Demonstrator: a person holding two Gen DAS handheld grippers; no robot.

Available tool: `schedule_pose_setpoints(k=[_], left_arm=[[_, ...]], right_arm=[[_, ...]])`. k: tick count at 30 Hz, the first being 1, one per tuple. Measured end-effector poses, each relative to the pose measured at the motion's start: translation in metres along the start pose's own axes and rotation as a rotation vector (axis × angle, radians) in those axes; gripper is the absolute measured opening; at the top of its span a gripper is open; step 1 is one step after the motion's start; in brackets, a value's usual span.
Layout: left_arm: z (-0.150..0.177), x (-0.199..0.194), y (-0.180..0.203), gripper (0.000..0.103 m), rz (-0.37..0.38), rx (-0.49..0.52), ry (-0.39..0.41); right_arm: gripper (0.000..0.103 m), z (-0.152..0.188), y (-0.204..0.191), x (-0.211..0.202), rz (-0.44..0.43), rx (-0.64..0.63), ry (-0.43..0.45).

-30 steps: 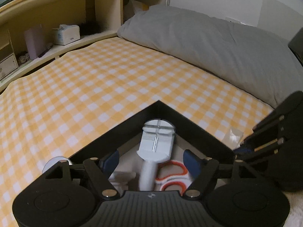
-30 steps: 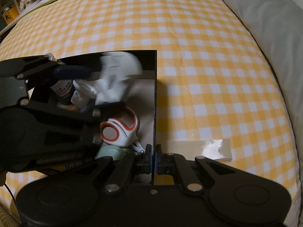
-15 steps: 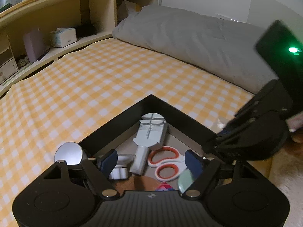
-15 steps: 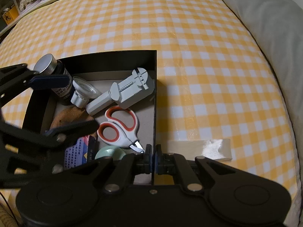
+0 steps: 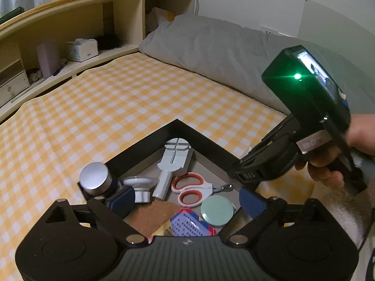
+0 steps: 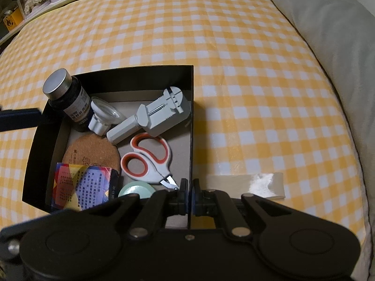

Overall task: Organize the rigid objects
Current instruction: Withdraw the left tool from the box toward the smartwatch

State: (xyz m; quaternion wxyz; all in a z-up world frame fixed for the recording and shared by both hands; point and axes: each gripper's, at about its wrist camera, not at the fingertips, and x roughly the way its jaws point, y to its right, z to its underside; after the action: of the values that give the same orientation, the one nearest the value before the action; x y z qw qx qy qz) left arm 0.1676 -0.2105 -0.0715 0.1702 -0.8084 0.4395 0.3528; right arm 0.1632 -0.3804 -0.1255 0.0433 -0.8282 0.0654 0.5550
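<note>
A black box (image 6: pixel 192 98) (image 5: pixel 150 140) sits on the checked sheet. Inside lie a grey tool (image 6: pixel 159 114) (image 5: pixel 174 161), red-and-white scissors (image 6: pixel 147 157) (image 5: pixel 189 188), a dark bottle (image 6: pixel 68 98) with a silver cap, a cork coaster (image 6: pixel 91 152), a colourful card pack (image 6: pixel 82 185) and a mint disc (image 5: pixel 216 210). My left gripper (image 5: pixel 187 201) hovers above the box's near side, its jaws opening wide with nothing gripped. My right gripper (image 6: pixel 190 194) is shut on the box's right wall near the front corner.
A grey pillow (image 5: pixel 222 53) lies along the far right of the bed. A wooden shelf (image 5: pixel 70 35) with a tissue box (image 5: pixel 80 50) runs along the far left. A beige strip (image 6: pixel 246 185) lies on the sheet right of the box.
The grey tool left my left gripper's jaws and now lies in the box. My left gripper drew back and up, opening wider. The right gripper stayed clamped on the wall.
</note>
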Motion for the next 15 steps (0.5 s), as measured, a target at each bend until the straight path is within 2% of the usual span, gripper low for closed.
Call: schedule_pose_setpoints(k=[4, 15], left_arm=[[0.005, -0.015, -0.002, 0.103, -0.011, -0.024, 0.003], [0.028, -0.054, -0.024, 0.103, -0.050, -0.056, 0.016]], right_arm=[[0.003, 0.000, -0.002, -0.004, 0.006, -0.005, 0.005], [0.003, 0.006, -0.013, -0.009, 0.022, -0.033, 0.018]])
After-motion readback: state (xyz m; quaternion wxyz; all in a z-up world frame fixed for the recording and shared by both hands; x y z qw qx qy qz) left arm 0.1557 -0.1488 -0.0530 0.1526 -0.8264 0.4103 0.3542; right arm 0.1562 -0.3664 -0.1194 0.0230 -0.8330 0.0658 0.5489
